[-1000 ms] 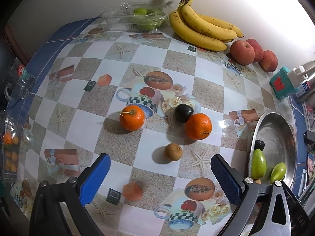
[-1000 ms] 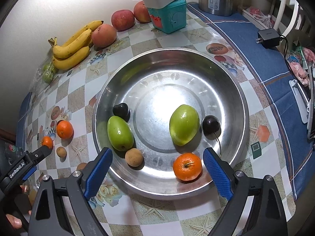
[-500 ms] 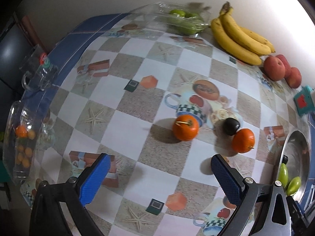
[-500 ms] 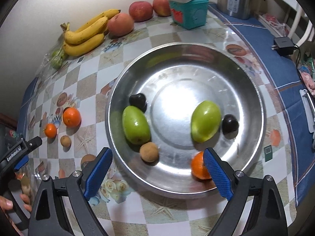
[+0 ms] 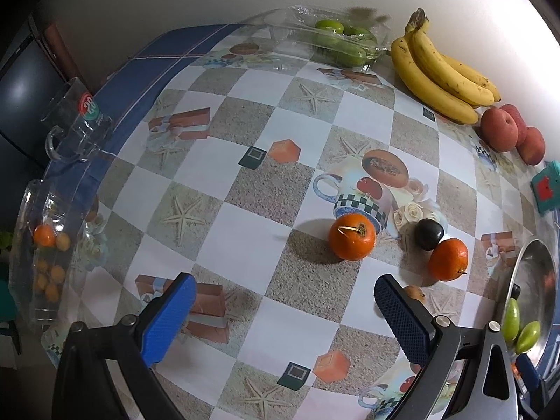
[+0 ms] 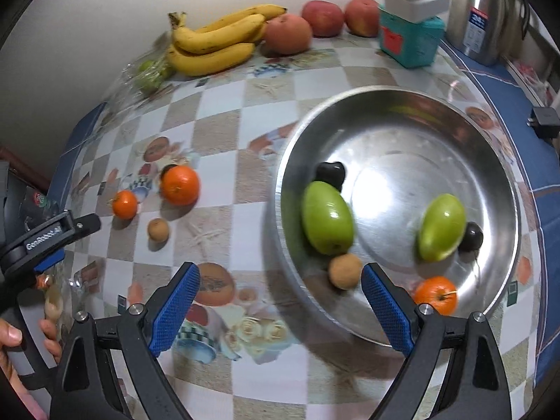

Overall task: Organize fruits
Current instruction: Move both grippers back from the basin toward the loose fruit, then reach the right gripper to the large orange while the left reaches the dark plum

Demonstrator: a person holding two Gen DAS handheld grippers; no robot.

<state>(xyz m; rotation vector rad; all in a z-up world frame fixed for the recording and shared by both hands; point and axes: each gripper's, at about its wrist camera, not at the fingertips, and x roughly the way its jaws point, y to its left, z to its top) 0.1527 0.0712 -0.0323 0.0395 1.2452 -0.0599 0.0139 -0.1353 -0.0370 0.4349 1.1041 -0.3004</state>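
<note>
My left gripper is open over bare tablecloth, nothing between its blue pads. Just beyond its right finger lie a stemmed orange, a dark plum, a second orange and a small brown fruit, which the finger half hides. My right gripper is open too, hovering over the left rim of the steel bowl. Inside the bowl are two green fruits, two dark plums, a brown fruit and an orange.
Against the wall are bananas, peaches and a clear tray of green fruit. A glass mug and a clear box of small oranges stand at the table's left edge. A teal box and a kettle stand behind the bowl.
Both grippers have slid left. The loose fruits now lie to the right of my left gripper, and my right gripper has gone from the bowl's middle to its left rim. Both jaws are unchanged.
</note>
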